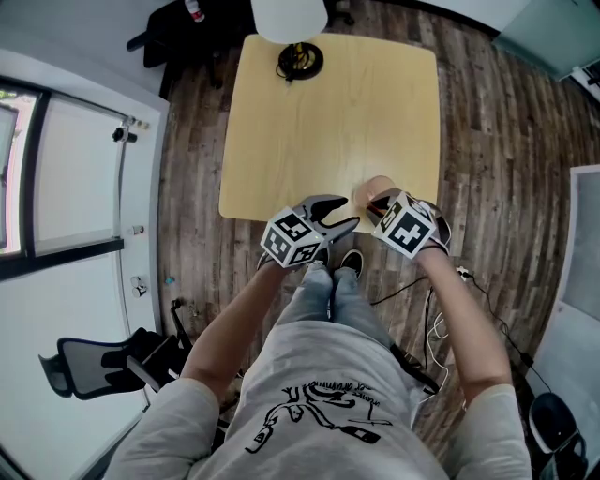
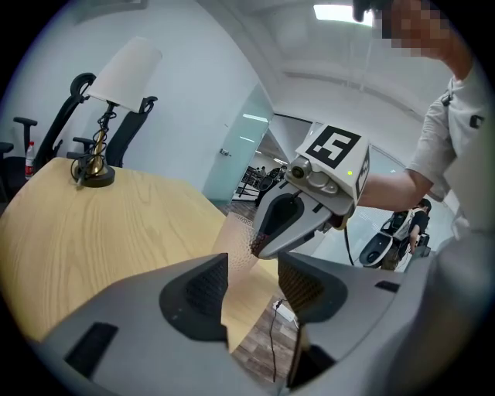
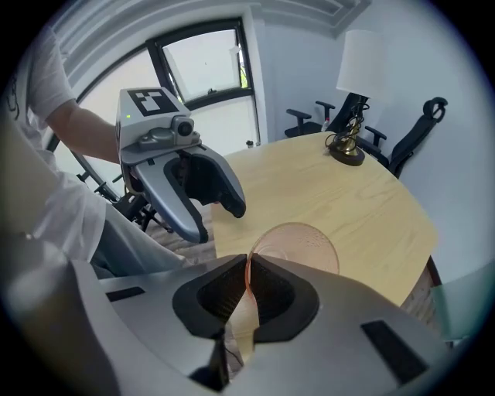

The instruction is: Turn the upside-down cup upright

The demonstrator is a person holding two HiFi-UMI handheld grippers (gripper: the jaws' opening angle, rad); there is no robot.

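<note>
Right gripper (image 3: 247, 282): my jaws pinch the cup (image 3: 298, 247) wall; left gripper (image 2: 251, 290) (jaws parted, empty) waits just left.

Table (image 1: 328, 131) open between far lamp (image 1: 292, 19) and near-edge cup (image 1: 373, 190).

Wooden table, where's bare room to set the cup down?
Bare: the light wooden table from the white-shaded lamp at its far edge to the near left corner. Crowded: the near edge's right half, where left gripper, right gripper and translucent pink cup meet.
</note>
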